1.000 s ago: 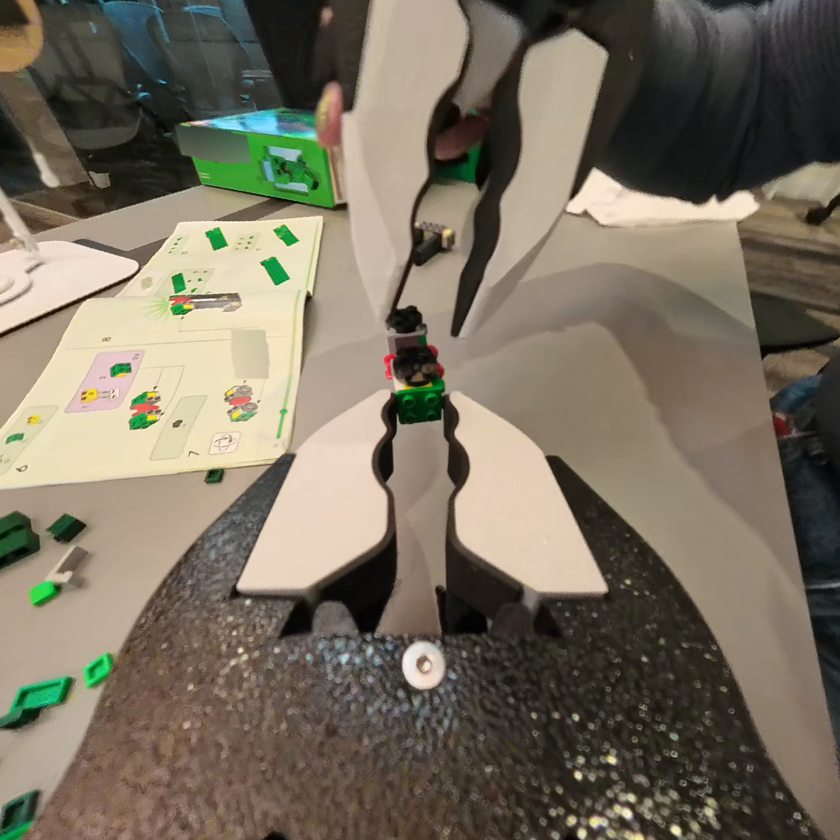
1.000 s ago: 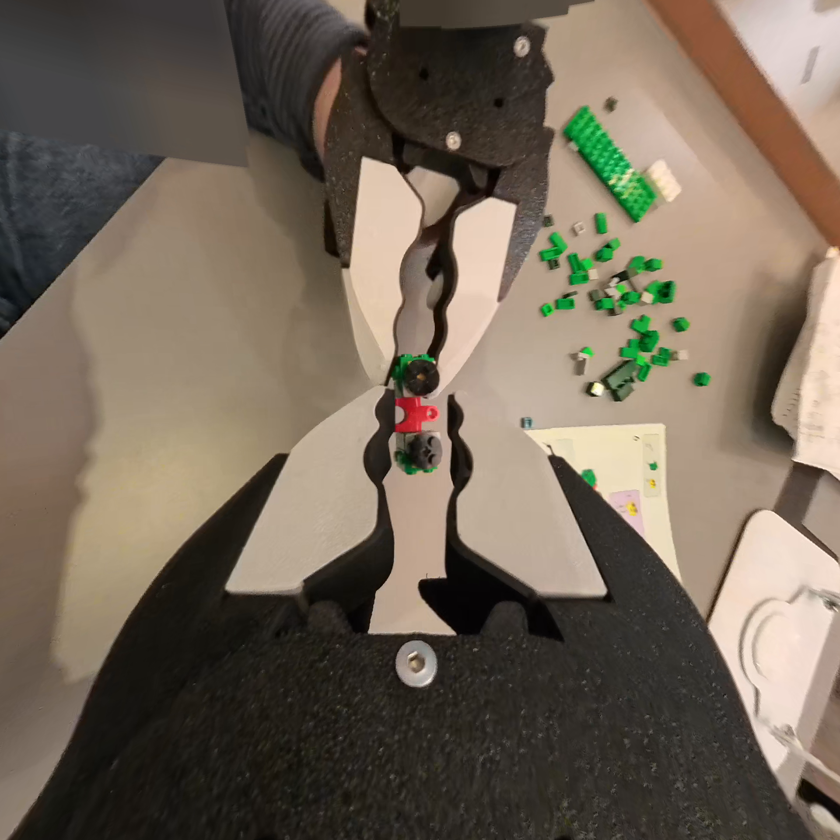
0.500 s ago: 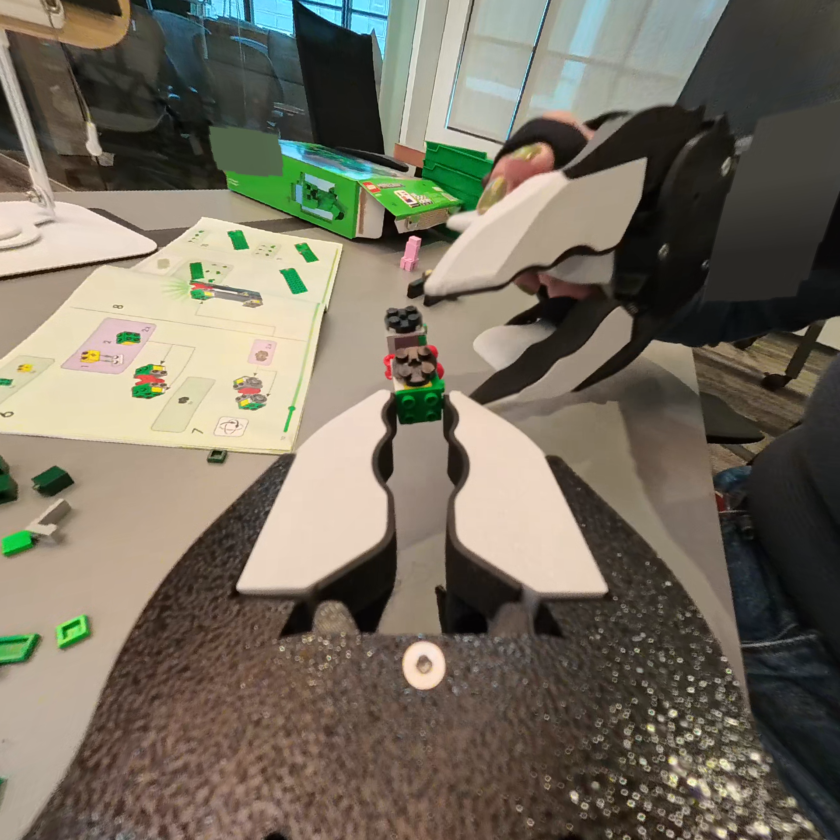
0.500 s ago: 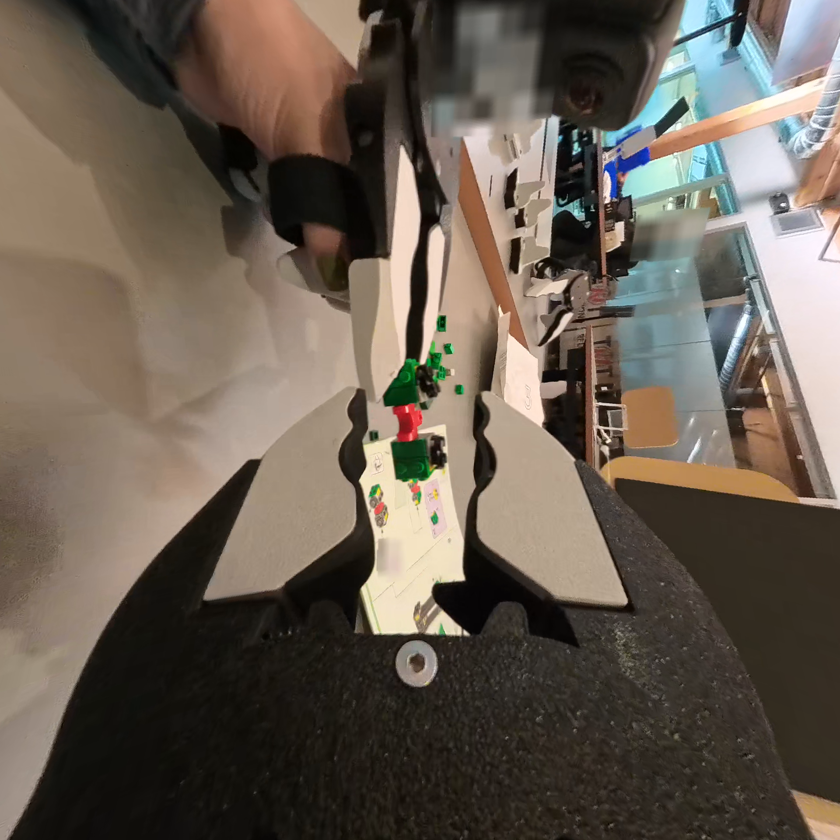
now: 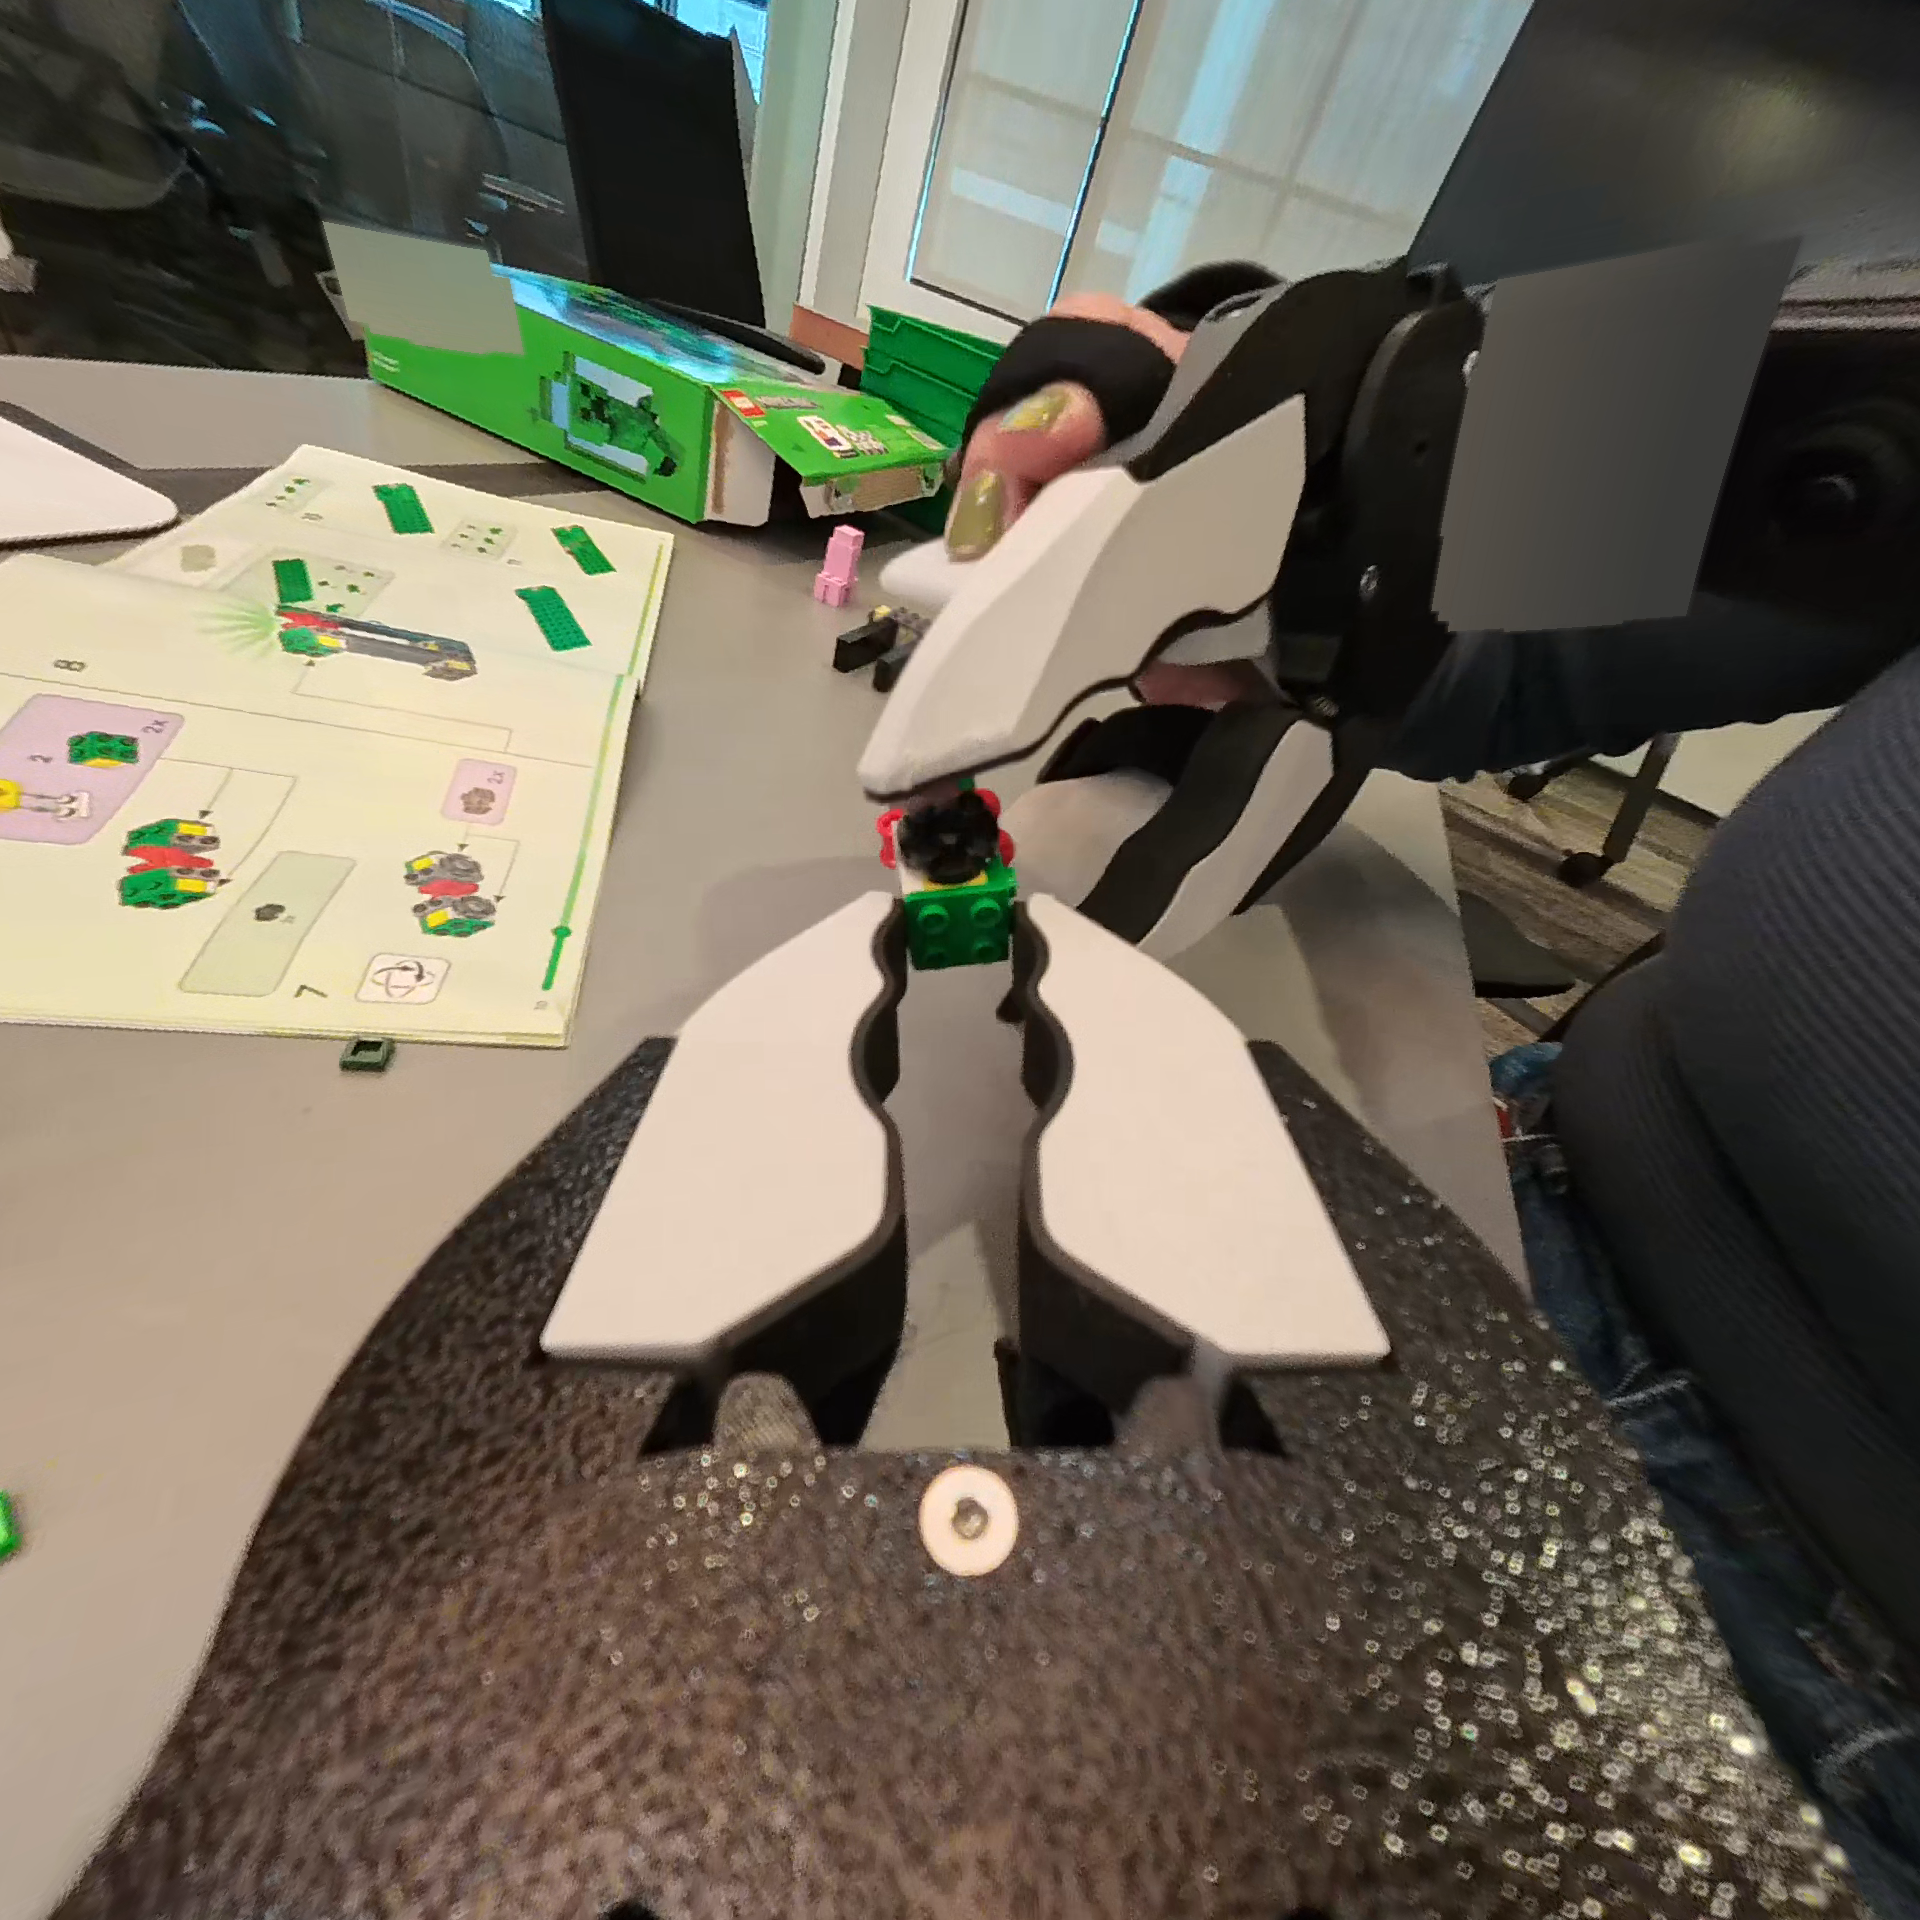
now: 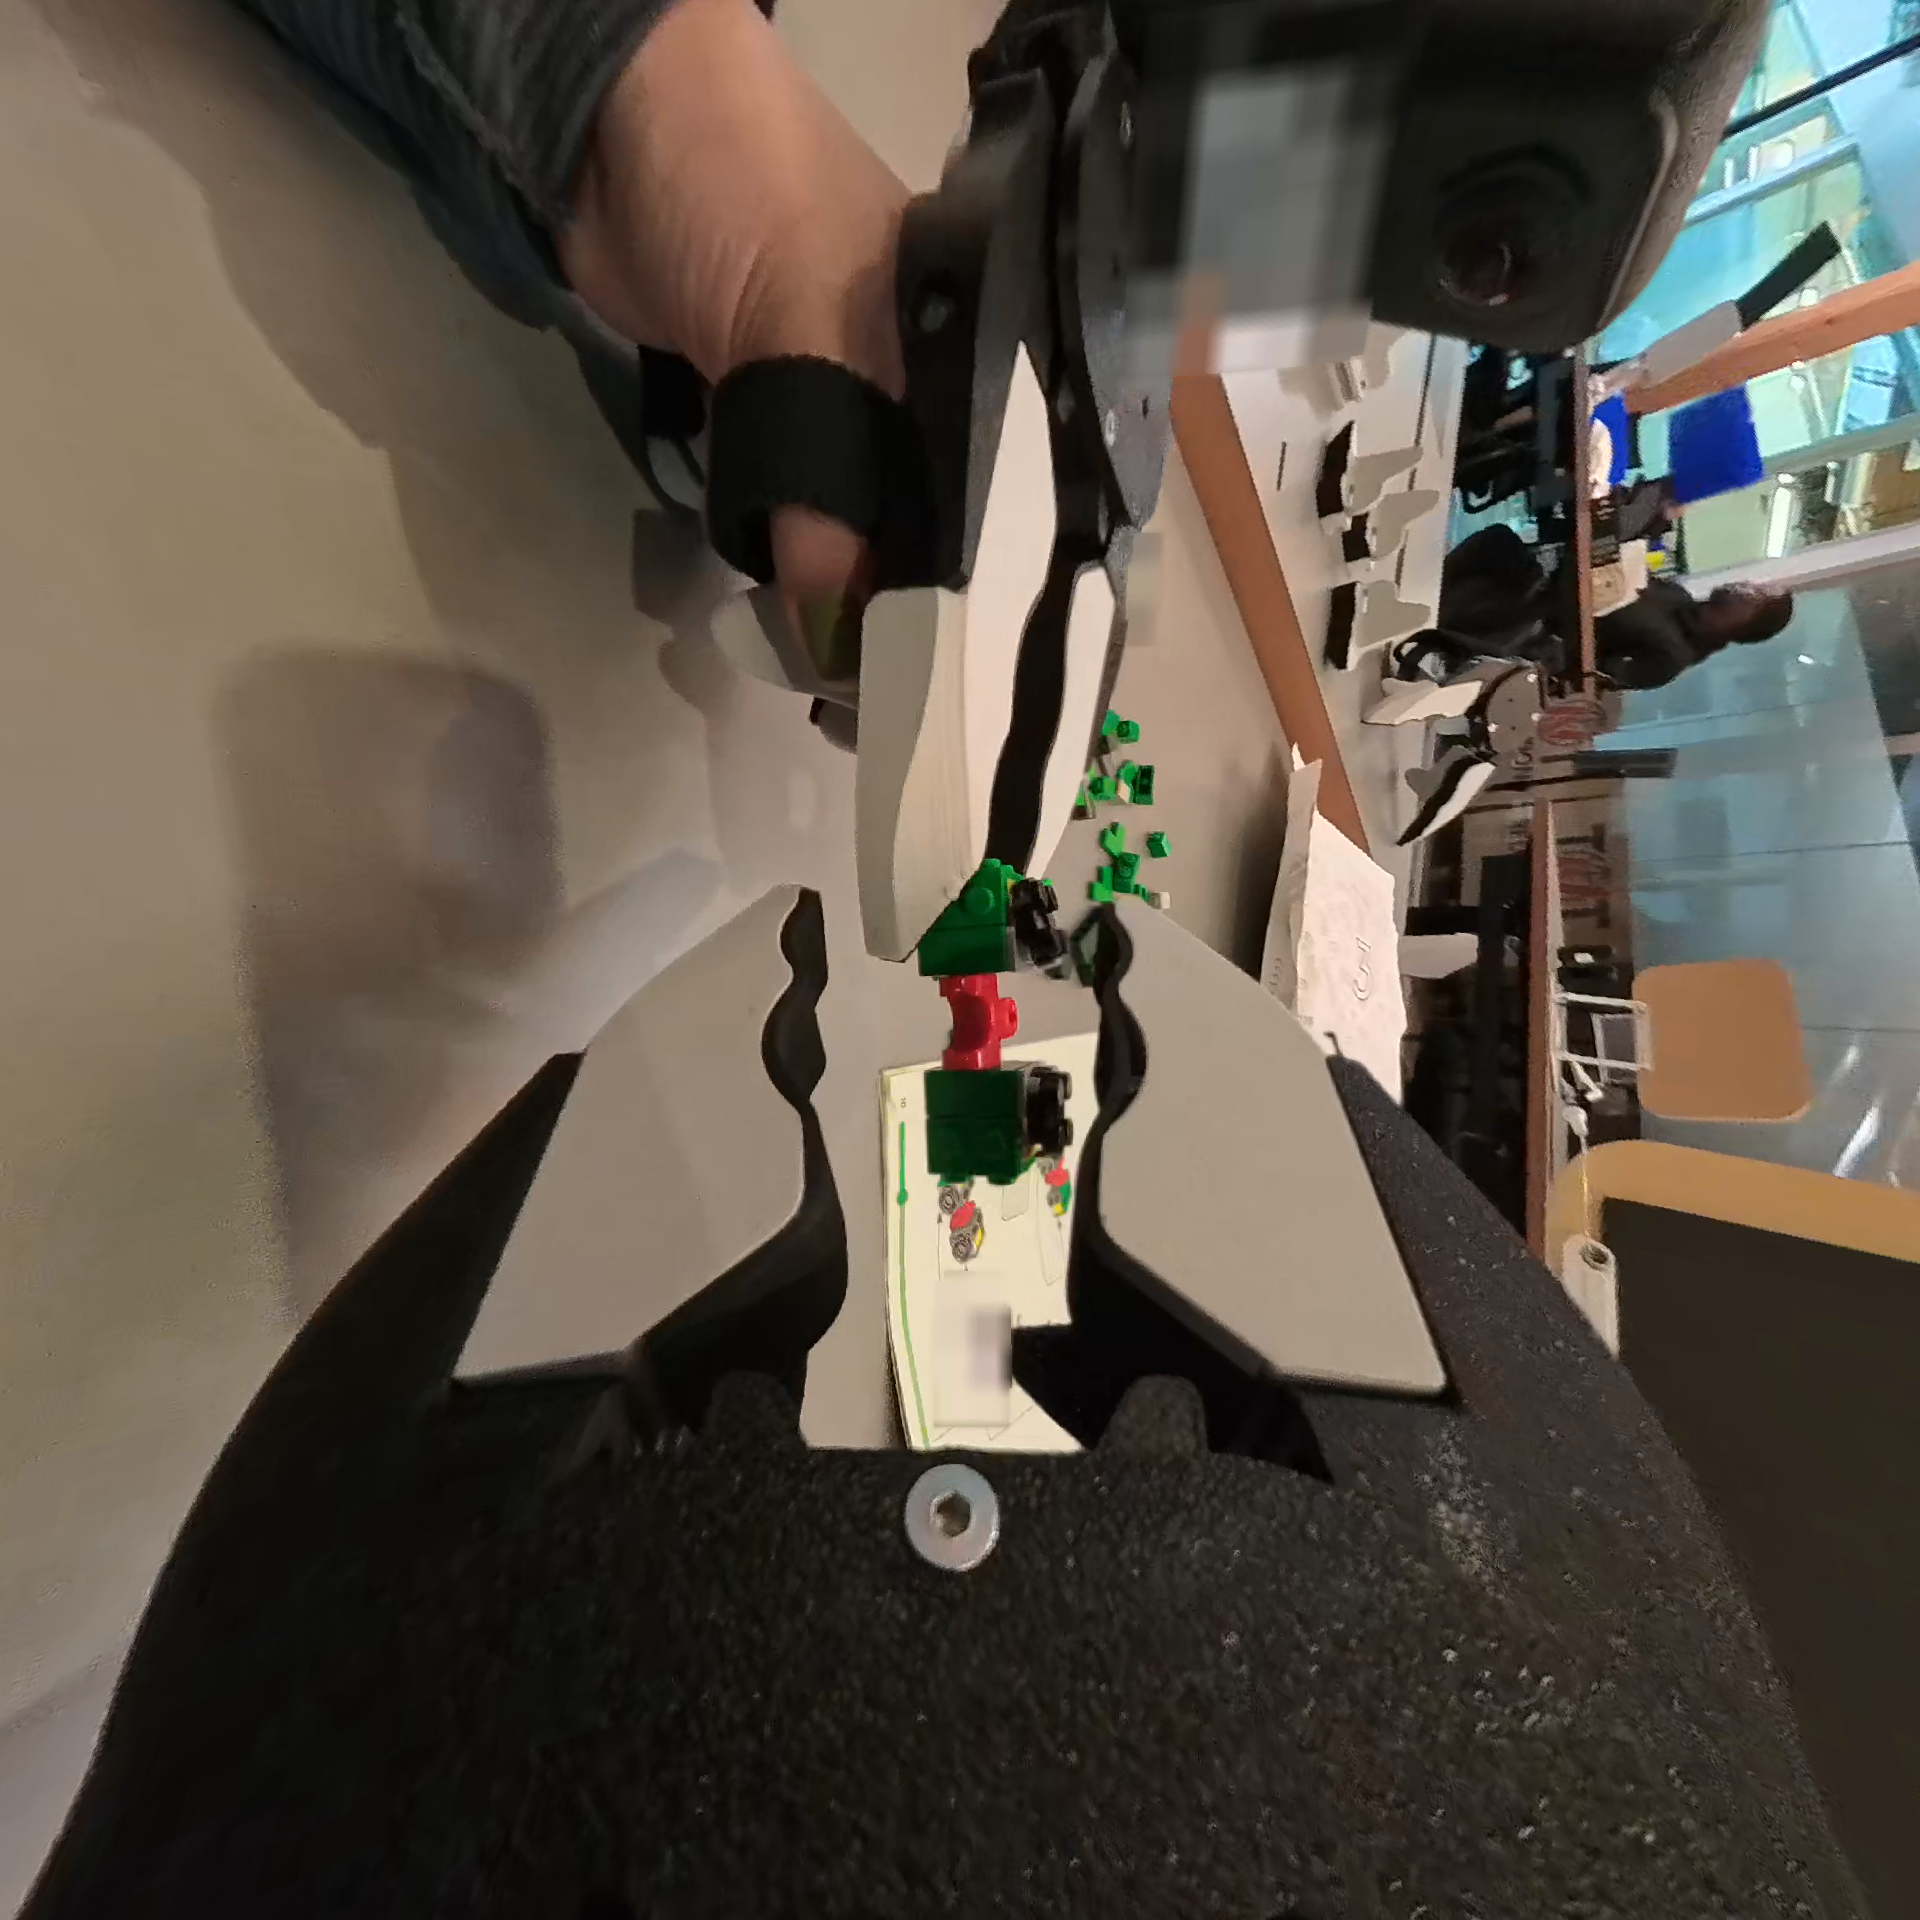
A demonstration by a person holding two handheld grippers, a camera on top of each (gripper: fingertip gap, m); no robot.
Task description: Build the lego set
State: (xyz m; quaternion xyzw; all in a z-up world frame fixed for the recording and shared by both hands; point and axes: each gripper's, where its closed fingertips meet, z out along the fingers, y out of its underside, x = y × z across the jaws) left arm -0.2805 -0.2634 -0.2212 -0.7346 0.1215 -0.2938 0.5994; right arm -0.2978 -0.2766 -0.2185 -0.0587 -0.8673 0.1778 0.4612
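A small lego assembly (image 5: 956, 883) is made of two green blocks joined by a red piece, with black wheels. My left gripper (image 5: 961, 914) is shut on its near green block and holds it above the grey table (image 5: 312, 1195). My right gripper (image 5: 1013, 857) comes in from the right, rolled on its side and open, with one finger above the assembly's far end and one below. In the right wrist view the assembly (image 6: 977, 1023) lies between the wide-open fingers of my right gripper (image 6: 954, 914) without touching them. The left gripper (image 6: 977, 883) holds its far end.
An open instruction booklet (image 5: 312, 779) lies at left, a green box (image 5: 582, 405) behind it. A pink figure (image 5: 840, 566) and a black piece (image 5: 873, 644) sit beyond the grippers. Loose green bricks (image 6: 1122, 821) are scattered on the table. A person's leg (image 5: 1766, 1039) is at right.
My right gripper has swung from above to the side, rolled over, and its open fingers now straddle the assembly's far end. My left gripper has kept its hold and tilted slightly.
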